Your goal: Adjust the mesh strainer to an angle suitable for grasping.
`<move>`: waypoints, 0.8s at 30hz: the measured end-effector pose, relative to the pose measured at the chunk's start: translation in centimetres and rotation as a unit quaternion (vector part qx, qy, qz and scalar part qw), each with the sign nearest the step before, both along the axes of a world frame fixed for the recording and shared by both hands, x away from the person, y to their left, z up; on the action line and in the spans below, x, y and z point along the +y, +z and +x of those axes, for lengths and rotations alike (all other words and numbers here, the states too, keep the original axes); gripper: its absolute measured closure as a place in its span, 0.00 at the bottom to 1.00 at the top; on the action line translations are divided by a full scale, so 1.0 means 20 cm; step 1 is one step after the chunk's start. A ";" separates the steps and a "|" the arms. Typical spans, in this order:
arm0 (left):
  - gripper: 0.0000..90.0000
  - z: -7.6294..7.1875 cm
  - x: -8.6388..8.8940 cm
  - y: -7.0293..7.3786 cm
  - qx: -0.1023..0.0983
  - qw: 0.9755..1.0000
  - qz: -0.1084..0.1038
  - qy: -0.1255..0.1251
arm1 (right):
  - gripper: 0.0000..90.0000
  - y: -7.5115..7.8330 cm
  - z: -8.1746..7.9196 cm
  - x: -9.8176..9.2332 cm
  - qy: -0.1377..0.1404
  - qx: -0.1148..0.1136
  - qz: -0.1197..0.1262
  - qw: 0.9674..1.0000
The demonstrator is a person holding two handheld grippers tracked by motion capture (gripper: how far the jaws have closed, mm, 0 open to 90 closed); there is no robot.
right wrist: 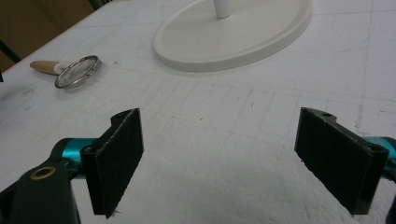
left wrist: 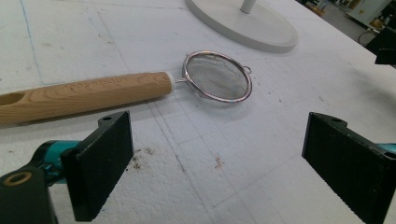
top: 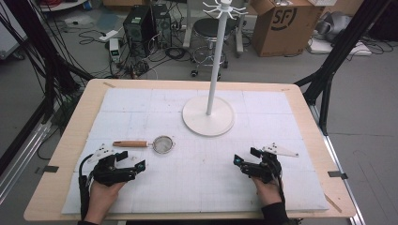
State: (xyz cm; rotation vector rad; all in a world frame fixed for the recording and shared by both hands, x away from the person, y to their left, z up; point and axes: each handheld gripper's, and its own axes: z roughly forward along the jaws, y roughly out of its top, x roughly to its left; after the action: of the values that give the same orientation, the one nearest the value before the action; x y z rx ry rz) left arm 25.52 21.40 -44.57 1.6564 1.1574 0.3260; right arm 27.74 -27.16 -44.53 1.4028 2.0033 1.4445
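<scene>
Resting low on the white foam mat (top: 197, 187), the left gripper (top: 136, 161) and the right gripper (top: 244, 159) sit at the near edge of the table (top: 61, 187), each in one of the person's hands, and both hold nothing. In the left gripper view its two black pads stand far apart with bare mat between them; the right gripper view shows the same wide gap and nothing in it. That looks like a ready stance, with jaws spread so either can take hold at once.

Just past the left gripper lies the strainer (top: 163, 144), flat on the mat, mesh bowl toward the middle of the table and wooden handle (top: 130, 144) running out to the left. The handle lies crosswise just ahead of the left jaws, close to the left-hand pad (left wrist: 100, 163) and not touching it. Lying flat like this, the handle looks the easiest part to grasp. The right gripper is well apart from the strainer, which sits far off to the left in its view (right wrist: 78, 71).

Farther back stands the white hook stand (top: 208, 116), upright on its round base, its arms at the top (top: 224, 8). My guess is that the strainer is meant to hang there.
</scene>
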 end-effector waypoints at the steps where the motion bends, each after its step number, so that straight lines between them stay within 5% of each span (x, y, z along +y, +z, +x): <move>1: 0.11 0.00 0.00 0.00 0.000 1.000 0.000 0.000 | 0.16 0.00 0.00 0.00 0.000 0.000 0.000 1.000; 15: 0.12 -0.01 0.01 0.01 -0.008 1.000 0.003 0.008 | 0.16 0.00 0.00 0.00 0.001 -0.002 -0.001 1.000; 24: 0.23 -0.01 0.01 0.01 -0.013 1.000 0.007 0.013 | 0.16 0.01 0.00 0.00 -0.001 0.000 0.002 1.000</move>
State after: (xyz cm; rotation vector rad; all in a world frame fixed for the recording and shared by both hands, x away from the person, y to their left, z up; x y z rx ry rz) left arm 25.24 21.60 -44.38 1.6459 1.1617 0.3720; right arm 27.65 -27.12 -44.43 1.4040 2.0001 1.4484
